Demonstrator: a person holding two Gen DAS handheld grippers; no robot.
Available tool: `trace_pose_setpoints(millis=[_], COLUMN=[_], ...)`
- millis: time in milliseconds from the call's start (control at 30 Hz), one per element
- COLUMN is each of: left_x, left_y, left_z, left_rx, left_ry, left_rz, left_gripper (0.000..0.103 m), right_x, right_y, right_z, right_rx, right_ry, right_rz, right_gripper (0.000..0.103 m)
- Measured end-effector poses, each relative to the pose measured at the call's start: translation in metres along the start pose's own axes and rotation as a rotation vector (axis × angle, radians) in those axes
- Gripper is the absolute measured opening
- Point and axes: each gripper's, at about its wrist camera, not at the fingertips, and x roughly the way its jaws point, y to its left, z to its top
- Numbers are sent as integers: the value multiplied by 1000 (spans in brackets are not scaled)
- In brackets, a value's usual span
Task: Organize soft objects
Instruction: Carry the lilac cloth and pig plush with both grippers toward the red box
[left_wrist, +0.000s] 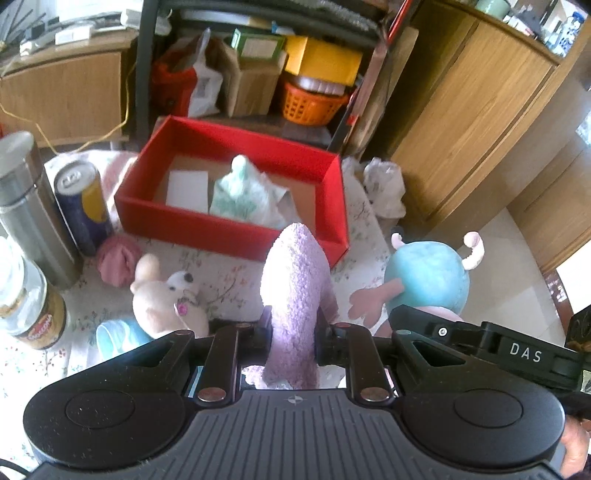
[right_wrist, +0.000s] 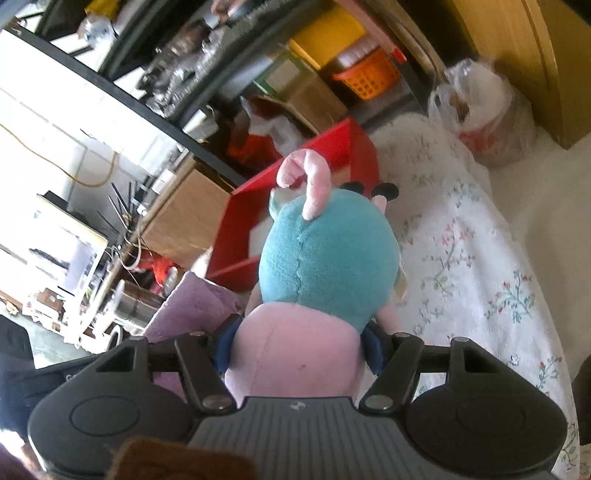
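My left gripper (left_wrist: 291, 334) is shut on a fuzzy lilac cloth (left_wrist: 295, 280) that stands up between its fingers, above the flowered tablecloth. Just beyond it sits an open red box (left_wrist: 236, 225) with a white card and a green-and-white soft packet (left_wrist: 243, 195) inside. My right gripper (right_wrist: 297, 349) is shut on the pink body of a plush toy (right_wrist: 325, 258) with a teal head and pink horns, lifted off the table. The same plush toy (left_wrist: 428, 277) shows at the right of the left wrist view. In the right wrist view the red box (right_wrist: 240, 229) lies behind the toy, with the lilac cloth (right_wrist: 192, 306) at its left.
A cream plush mouse (left_wrist: 166, 299), a pink rolled sock (left_wrist: 118, 262) and a light blue cloth (left_wrist: 118, 332) lie on the tablecloth (right_wrist: 480, 258). A steel flask (left_wrist: 26, 206), a drink can (left_wrist: 83, 206) and a jar (left_wrist: 29, 306) stand at left. A plastic bag (right_wrist: 480, 107) and shelves with an orange basket (left_wrist: 312, 105) lie beyond.
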Motion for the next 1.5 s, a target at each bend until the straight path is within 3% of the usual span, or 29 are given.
trace_pose_setpoints(millis=[367,767,1500], left_x=[-27,-26,13], left_y=[-9,-4,11], left_z=[16,40,85], left_rx=[16,-4,-39], left_ry=[-121,-174,-177], left_rz=[5,20,69], left_gripper=[19,19,21], right_x=[-22,-20,29], right_y=[29,53,61], right_z=[16,41,86], right_rx=[-86,-148,-194], right_ry=[-136,-218,-201], right_rz=[11,12,-54], right_gripper=[38,38,38])
